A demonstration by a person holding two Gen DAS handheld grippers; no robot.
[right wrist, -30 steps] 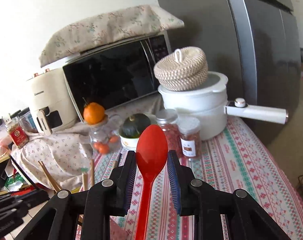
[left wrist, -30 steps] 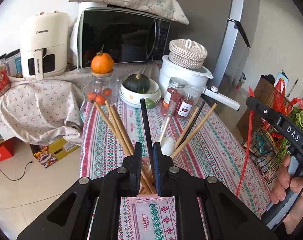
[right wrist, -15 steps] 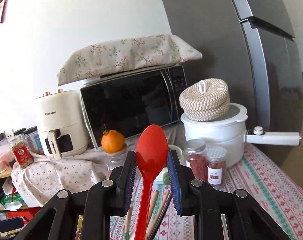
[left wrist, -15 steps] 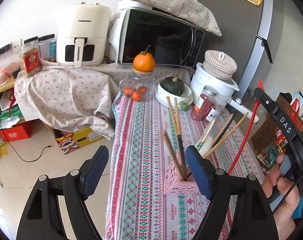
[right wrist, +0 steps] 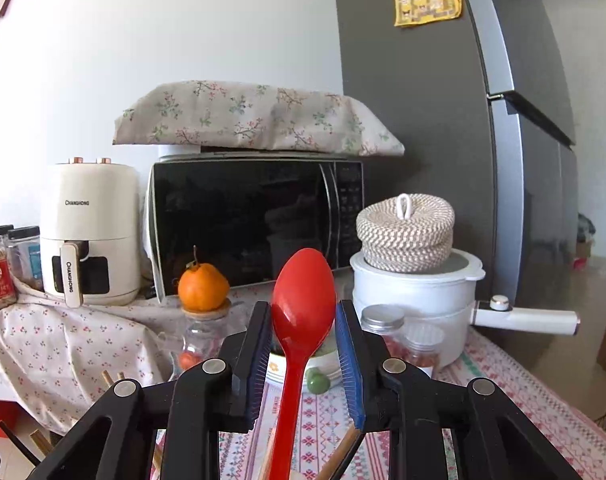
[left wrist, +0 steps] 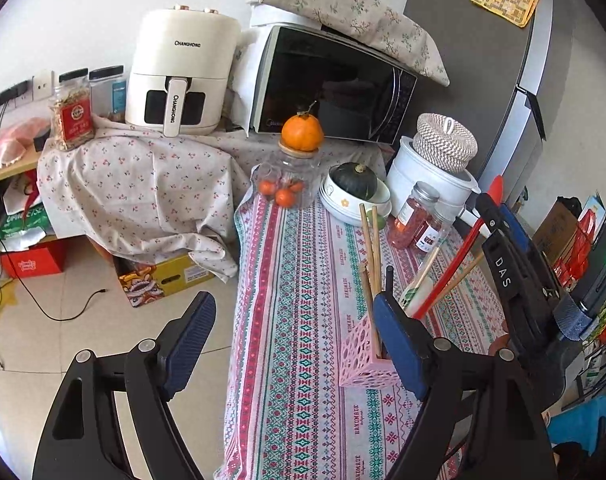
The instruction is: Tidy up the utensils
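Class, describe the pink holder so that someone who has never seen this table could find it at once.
Start at the striped tablecloth running out from the microwave. Near its front end, beside the left tool, stands the pink holder. It alone is a pink, perforated box with chopsticks and a red spoon sticking out.

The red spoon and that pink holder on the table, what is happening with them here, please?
A person holds a gripper in each hand and sorts utensils. The right gripper is shut on the red spoon, whose handle slants down into the pink holder on the patterned tablecloth. Wooden chopsticks already stand in the holder. The left gripper is wide open and holds nothing; its right finger is beside the holder.
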